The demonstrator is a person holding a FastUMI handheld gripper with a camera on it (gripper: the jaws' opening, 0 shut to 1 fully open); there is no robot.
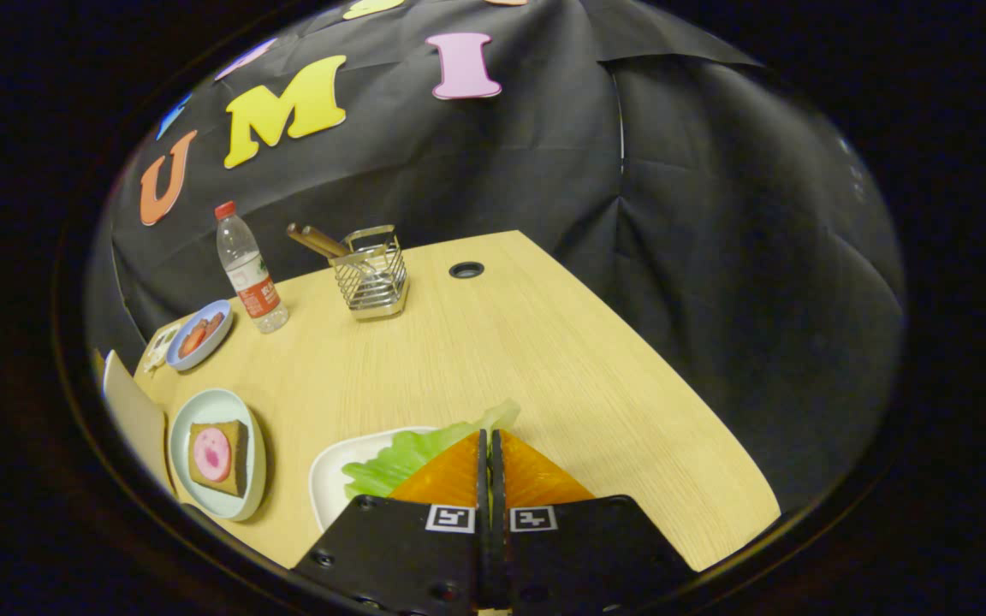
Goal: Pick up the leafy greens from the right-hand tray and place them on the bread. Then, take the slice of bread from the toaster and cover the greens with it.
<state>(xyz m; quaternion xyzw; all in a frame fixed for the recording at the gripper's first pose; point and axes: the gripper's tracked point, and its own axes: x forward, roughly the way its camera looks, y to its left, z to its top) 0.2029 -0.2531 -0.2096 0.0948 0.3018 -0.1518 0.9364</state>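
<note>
My gripper hangs low over the white tray at the near edge of the wooden table. Its fingers are pressed together, shut on the leafy greens. The pale green leaf spreads left of the fingers over the tray, and its edge pokes out just past the fingertips. Left of the tray, a slice of bread topped with a round pink slice lies on a pale round plate. A pale boxy object, partly cut off, stands left of that plate.
Toward the far left of the table are a small blue dish with food and a water bottle with a red cap. A wire holder with wooden handles stands beyond, near a cable hole. The table's right edge runs diagonally.
</note>
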